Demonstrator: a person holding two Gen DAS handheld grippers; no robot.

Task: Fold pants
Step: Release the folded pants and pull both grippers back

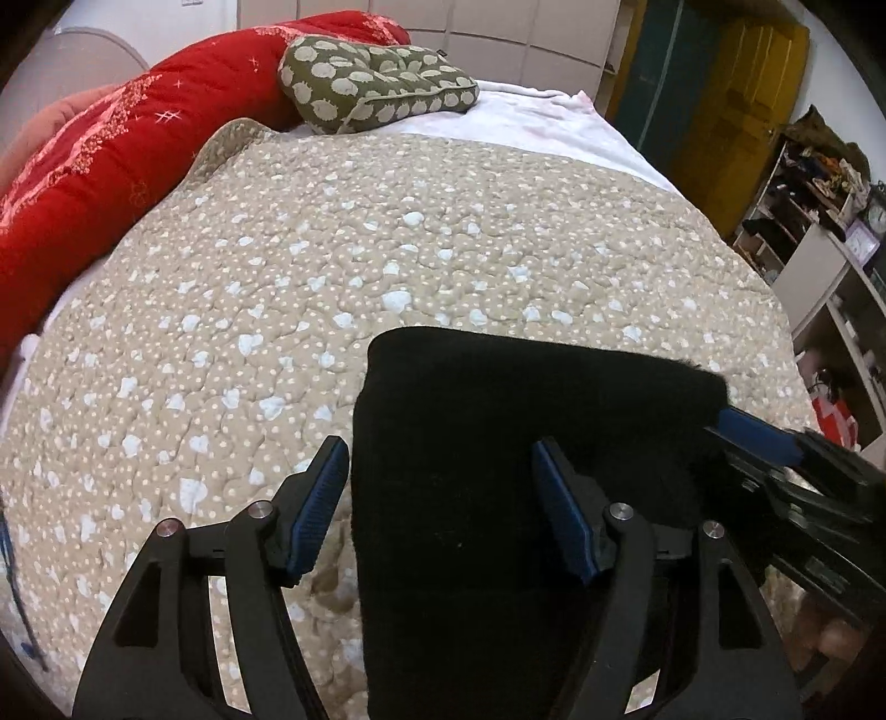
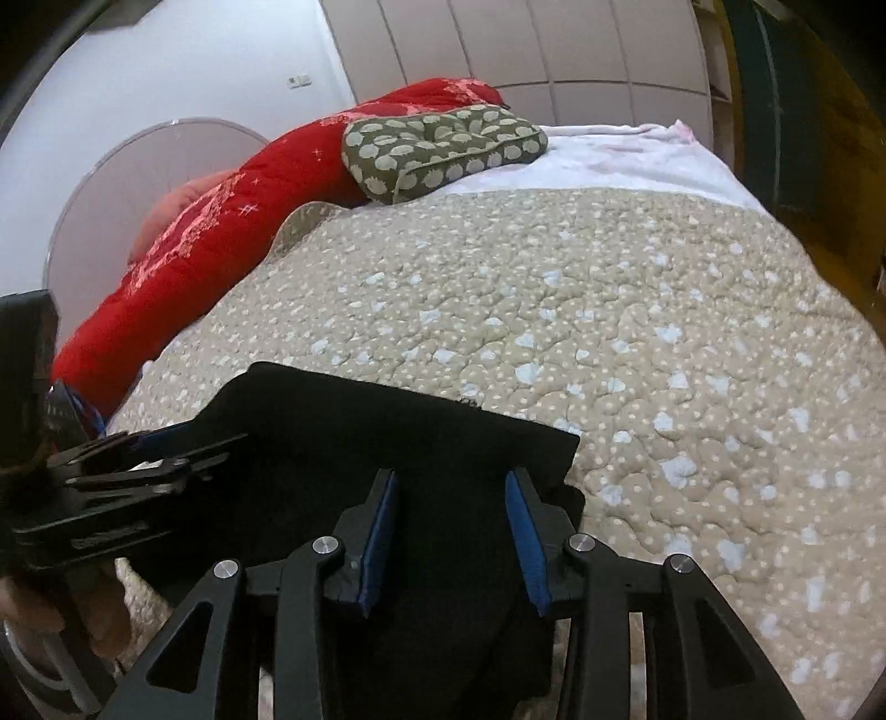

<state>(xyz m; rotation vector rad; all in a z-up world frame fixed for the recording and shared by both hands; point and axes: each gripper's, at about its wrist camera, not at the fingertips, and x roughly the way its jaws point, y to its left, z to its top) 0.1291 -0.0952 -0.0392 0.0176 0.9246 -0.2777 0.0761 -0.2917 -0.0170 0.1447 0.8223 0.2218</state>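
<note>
The black pants (image 1: 498,443) lie folded in a flat rectangle on the beige dotted quilt (image 1: 332,277) at the near edge of the bed. They also show in the right wrist view (image 2: 387,443). My left gripper (image 1: 440,476) is open, its fingers straddling the pants' left edge just above the cloth. My right gripper (image 2: 451,493) is open over the right part of the pants, holding nothing. Each gripper shows at the side of the other's view: the right one (image 1: 775,459) at the pants' right corner, the left one (image 2: 111,476) at their left edge.
A red comforter (image 1: 111,166) lies along the bed's left side. An olive patterned cushion (image 1: 376,83) sits at the far end on a white sheet (image 1: 542,122). Shelves with clutter (image 1: 819,232) stand to the right of the bed. A wardrobe (image 2: 526,50) stands behind.
</note>
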